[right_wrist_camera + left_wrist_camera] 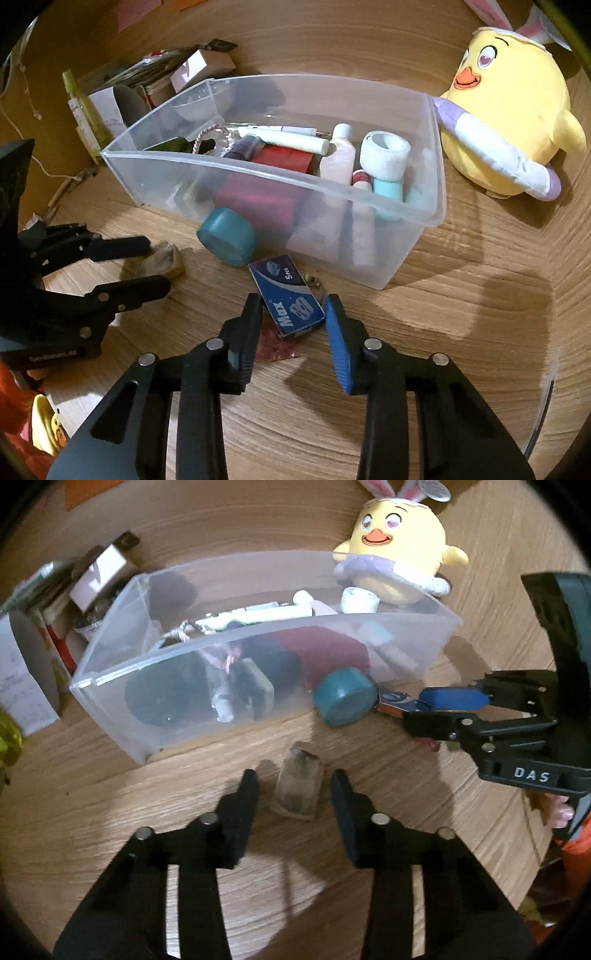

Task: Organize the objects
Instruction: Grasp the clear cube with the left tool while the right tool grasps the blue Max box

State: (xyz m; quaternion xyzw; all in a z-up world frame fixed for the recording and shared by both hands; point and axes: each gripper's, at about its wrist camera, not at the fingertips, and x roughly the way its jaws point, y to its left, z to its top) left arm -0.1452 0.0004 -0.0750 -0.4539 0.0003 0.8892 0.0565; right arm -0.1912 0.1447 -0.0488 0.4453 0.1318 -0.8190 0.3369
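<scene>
Wooden tabletop (461, 302), blue "Max" box (290, 299) gripped by right tongs (293, 308), left tongs (294, 788) narrowly straddling cloudy clear cap (297, 788).

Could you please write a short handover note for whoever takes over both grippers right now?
Left gripper: open, jaws either side of the small clear cap standing on the table; gaps show on both sides.
Right gripper: jaws around the blue Max box lying flat on the table; contact is unclear.
Clear bin: already holds bottles, tubes, a red box and a tape roll.
Teal lid: on the table against the bin's front wall.
Yellow plush chick: beside the bin.
Left to do: grip the cap and box, put them in the bin, then the teal lid.
</scene>
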